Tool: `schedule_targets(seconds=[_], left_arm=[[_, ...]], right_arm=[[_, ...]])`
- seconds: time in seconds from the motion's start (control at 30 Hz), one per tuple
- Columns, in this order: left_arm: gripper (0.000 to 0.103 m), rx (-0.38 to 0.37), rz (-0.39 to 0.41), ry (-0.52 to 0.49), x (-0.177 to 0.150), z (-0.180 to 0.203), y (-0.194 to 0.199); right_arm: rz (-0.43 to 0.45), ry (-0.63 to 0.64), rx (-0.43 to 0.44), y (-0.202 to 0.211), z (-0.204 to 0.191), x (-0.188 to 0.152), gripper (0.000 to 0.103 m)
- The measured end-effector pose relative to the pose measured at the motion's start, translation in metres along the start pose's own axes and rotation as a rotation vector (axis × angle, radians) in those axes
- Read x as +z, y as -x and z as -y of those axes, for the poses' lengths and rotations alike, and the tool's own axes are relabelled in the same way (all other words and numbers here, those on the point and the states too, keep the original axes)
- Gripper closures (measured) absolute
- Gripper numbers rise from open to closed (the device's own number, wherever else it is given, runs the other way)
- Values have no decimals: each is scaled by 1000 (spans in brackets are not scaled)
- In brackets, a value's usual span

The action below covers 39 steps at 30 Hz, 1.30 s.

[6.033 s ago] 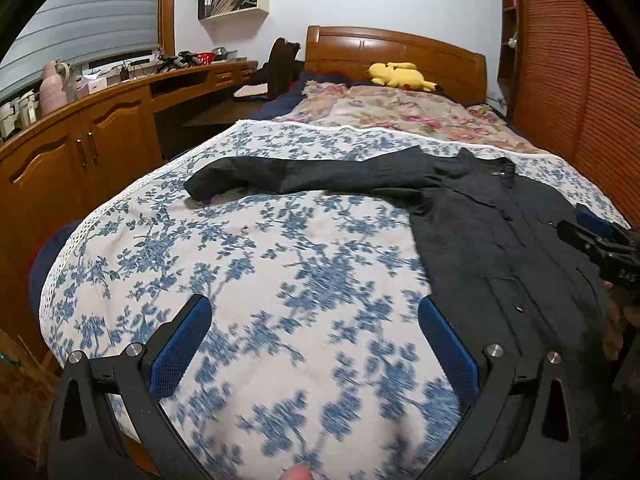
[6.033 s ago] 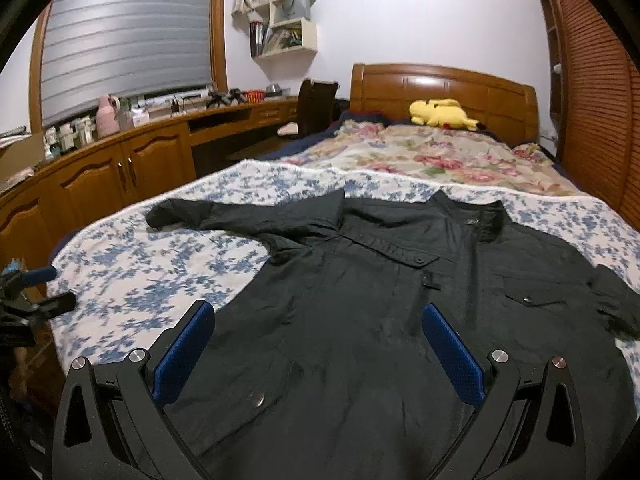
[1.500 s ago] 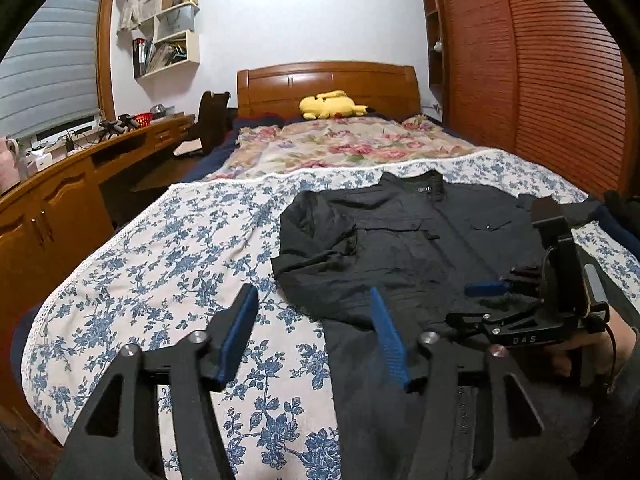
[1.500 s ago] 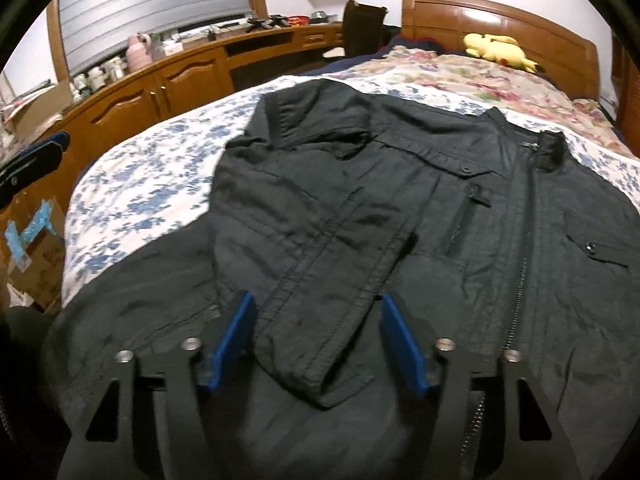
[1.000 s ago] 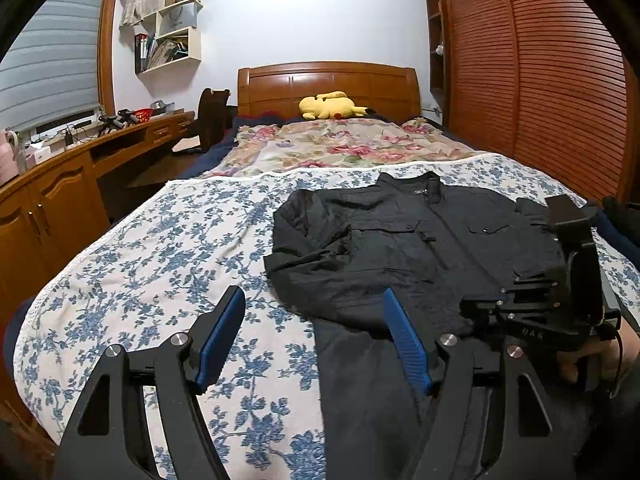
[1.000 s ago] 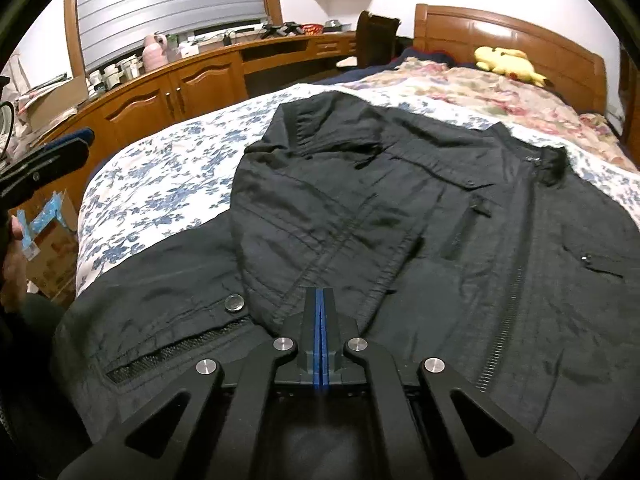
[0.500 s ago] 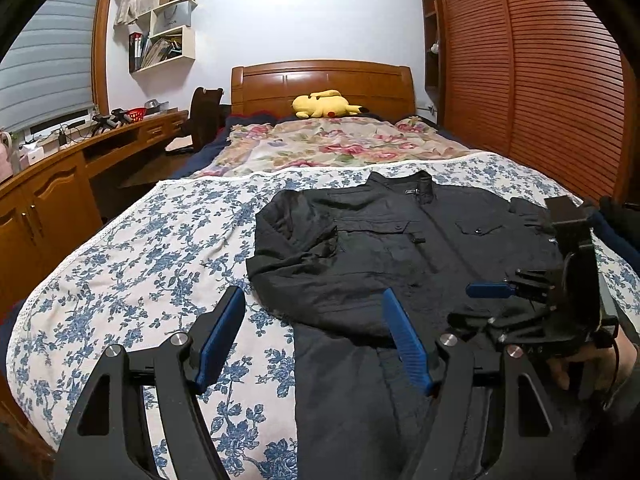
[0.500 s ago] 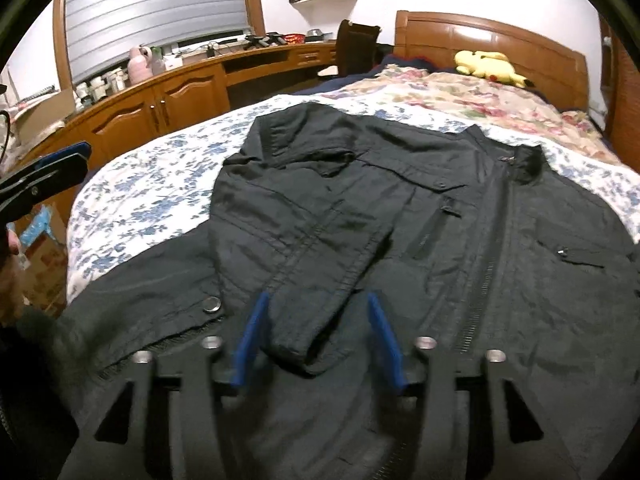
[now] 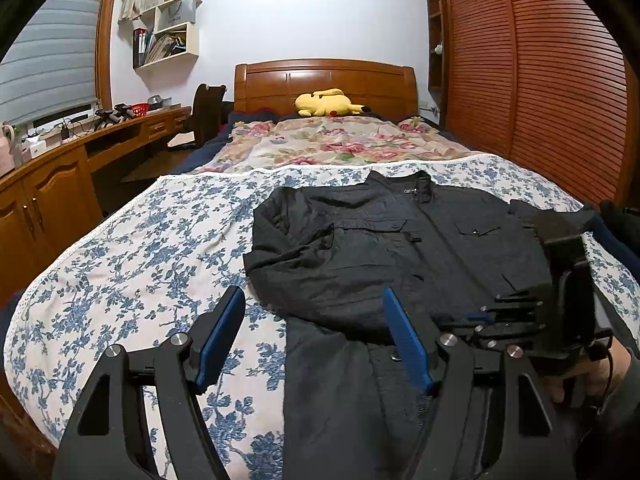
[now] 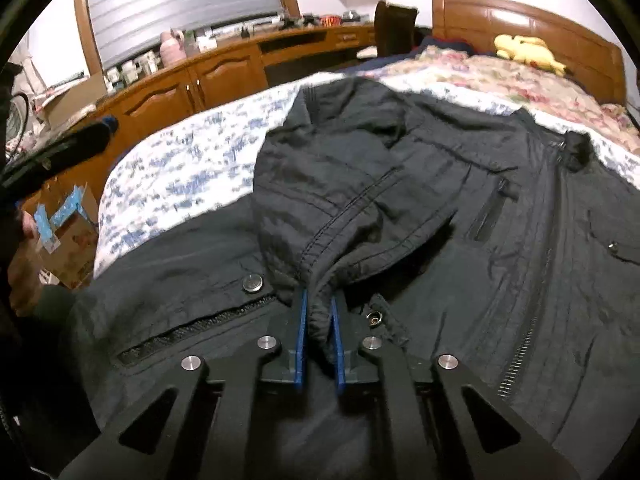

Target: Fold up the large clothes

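Observation:
A black jacket (image 9: 400,248) lies front-up on the bed, collar toward the headboard, with its left sleeve (image 10: 352,200) folded across the chest. My right gripper (image 10: 318,320) is shut on the sleeve's cuff (image 10: 320,312) low over the jacket's hem; it also shows in the left wrist view (image 9: 500,316). My left gripper (image 9: 312,332) is open and empty, hovering above the jacket's lower left edge and the blue floral bedspread (image 9: 140,260).
A wooden headboard (image 9: 324,80) with a yellow plush toy (image 9: 328,104) stands at the far end. A floral quilt (image 9: 332,144) covers the pillow end. A wooden desk and cabinets (image 9: 52,184) run along the left. Slatted wardrobe doors (image 9: 540,100) line the right.
My right gripper, open around the cuff half a second ago, has closed on it and pushed closer in. My left gripper has stayed open and barely shifted.

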<state>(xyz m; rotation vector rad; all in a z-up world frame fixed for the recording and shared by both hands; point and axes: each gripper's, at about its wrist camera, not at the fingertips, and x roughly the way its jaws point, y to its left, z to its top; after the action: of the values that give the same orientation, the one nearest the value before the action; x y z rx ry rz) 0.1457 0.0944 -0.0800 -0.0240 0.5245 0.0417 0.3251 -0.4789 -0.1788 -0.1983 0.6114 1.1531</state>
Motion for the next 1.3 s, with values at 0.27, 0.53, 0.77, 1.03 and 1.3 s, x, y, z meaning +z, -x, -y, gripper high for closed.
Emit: schedule_targets(seconds=[0.27,0.53,0.77,1.03,1.3], left_arm=[[31,-46,15,-16,5,17,-1],[31,-98,25,-35,12,37,-4],[31,-127,18,-59,12,52,-4],[30,-143,-5,-59,8,52,-7],[31,-143,-16,-69,7,53,-7]], right_arm=[[137,-33,-158,72,22,-7,94],[175,21,-524,137,21,-31,94],[78,11,-638,128,11,-54,94],[13,-23,-564,129,15,-64,53],[10,-100,-588,136,72,-53,42]])
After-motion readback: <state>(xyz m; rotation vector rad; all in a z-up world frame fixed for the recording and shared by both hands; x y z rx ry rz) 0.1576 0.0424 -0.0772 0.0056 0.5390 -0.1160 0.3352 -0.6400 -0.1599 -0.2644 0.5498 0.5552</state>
